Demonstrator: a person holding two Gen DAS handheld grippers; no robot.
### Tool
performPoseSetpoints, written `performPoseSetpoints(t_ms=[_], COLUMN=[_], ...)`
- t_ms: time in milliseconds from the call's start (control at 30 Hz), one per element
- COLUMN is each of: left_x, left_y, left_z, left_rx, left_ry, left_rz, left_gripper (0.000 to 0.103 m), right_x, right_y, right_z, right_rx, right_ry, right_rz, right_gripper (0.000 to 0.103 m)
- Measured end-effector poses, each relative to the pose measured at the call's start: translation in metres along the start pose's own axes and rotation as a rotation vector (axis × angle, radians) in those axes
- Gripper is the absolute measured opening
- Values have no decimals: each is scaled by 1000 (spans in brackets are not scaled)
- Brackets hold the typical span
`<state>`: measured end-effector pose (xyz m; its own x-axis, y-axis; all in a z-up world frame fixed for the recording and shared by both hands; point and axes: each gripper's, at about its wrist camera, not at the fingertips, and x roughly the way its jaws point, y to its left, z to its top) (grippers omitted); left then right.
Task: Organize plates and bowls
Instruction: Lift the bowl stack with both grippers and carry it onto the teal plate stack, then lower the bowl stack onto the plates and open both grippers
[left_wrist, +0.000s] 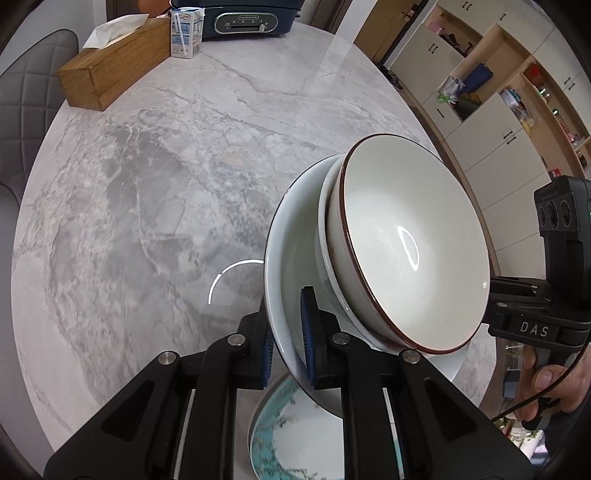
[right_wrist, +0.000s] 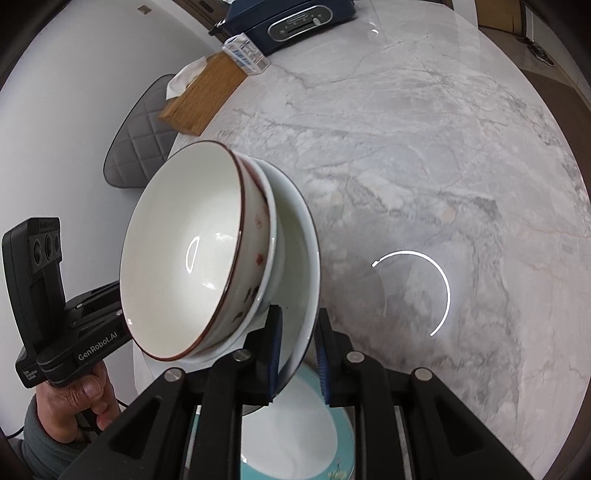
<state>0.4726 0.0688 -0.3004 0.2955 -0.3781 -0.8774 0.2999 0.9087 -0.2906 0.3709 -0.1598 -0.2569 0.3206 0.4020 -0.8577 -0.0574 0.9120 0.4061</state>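
A large white bowl (left_wrist: 286, 254) carries two nested smaller bowls; the top one has a brown rim (left_wrist: 410, 240). The stack is held above the marble table. My left gripper (left_wrist: 290, 338) is shut on the large bowl's near rim. My right gripper (right_wrist: 297, 347) is shut on the opposite rim of the same large bowl (right_wrist: 301, 251); the brown-rimmed bowl (right_wrist: 184, 251) shows in its view too. A teal-rimmed plate (left_wrist: 284, 435) lies on the table right below the stack, also in the right wrist view (right_wrist: 295, 439).
A wooden tissue box (left_wrist: 110, 66), a milk carton (left_wrist: 186, 33) and a dark blue appliance (left_wrist: 243, 18) stand at the table's far edge. A grey quilted chair (left_wrist: 26, 96) is at the left. Shelves and cabinets (left_wrist: 498, 92) fill the right.
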Motion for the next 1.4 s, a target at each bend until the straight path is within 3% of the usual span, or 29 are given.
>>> performPoseSetpoints(t_ms=[333, 767, 1400], left_x=[-22, -2, 11], left_y=[-18, -19, -17], left_z=[-76, -151, -162], left_rx=[-30, -87, -84], left_ry=[31, 86, 59], left_rz=[5, 5, 52], left_gripper=[11, 11, 11], right_x=[-10, 2, 23], right_y=[8, 2, -1], right_z=[-65, -118, -130], right_rx=[-26, -55, -95], right_ry=[58, 117, 129], right_rz=[14, 12, 16], right_gripper=[20, 21, 21])
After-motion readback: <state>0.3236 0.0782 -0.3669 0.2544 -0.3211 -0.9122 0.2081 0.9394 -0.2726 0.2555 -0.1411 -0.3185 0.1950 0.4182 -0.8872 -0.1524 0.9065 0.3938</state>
